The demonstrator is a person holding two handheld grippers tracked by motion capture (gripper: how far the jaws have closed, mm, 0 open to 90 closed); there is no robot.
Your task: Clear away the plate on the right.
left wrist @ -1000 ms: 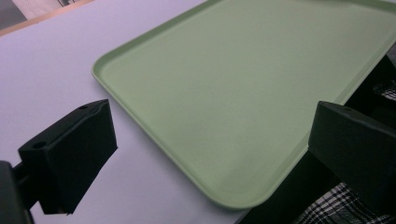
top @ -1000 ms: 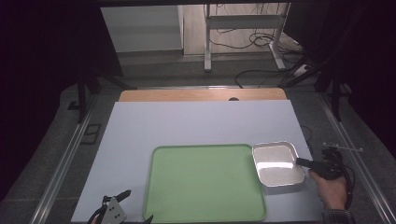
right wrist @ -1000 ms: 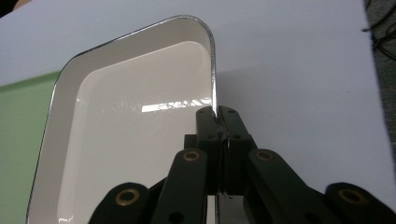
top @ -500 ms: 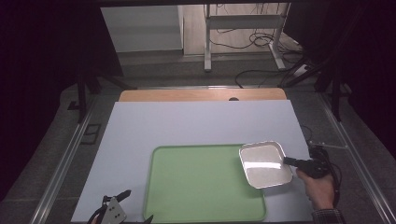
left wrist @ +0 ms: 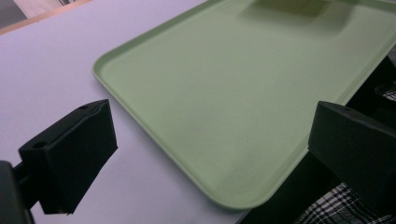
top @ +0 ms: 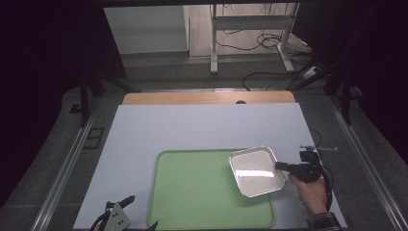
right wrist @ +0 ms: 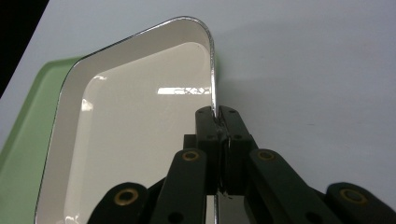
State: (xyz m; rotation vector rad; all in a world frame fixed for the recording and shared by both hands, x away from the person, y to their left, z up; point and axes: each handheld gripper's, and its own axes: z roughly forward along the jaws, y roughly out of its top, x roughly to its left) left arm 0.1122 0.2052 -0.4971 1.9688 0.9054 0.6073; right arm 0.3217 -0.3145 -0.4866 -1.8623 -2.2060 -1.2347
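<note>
- My right claw (top: 281, 166) is clamped on the rim of the white enamel pan (top: 256, 171); in the right gripper view (right wrist: 217, 116) the two black jaws pinch the pan's (right wrist: 140, 121) thin metal edge between them, one jaw inside the wall and one outside.
- My right hand (top: 312, 191) comes in from the desk's near right corner, with the claw's cable trailing beside it.
- The pan sits over the far right corner of the green tray (top: 197, 192), part of it past the tray's right edge, above the white desk (top: 192, 127).
- The pan is turned at a slant to the tray's edges. I cannot tell whether its bottom touches the tray or hangs just above it.
- The pan is empty; a ceiling light glares on its glossy bottom.
- The green tray lies flat near the desk's front edge, right of the middle, with nothing else on it.
- My left claw (top: 129, 219) rests at the desk's near edge, just left of the tray's near left corner.
- In the left gripper view its jaws stand wide apart with nothing between them, and the tray's (left wrist: 224, 102) near corner lies in the gap ahead, untouched.
</note>
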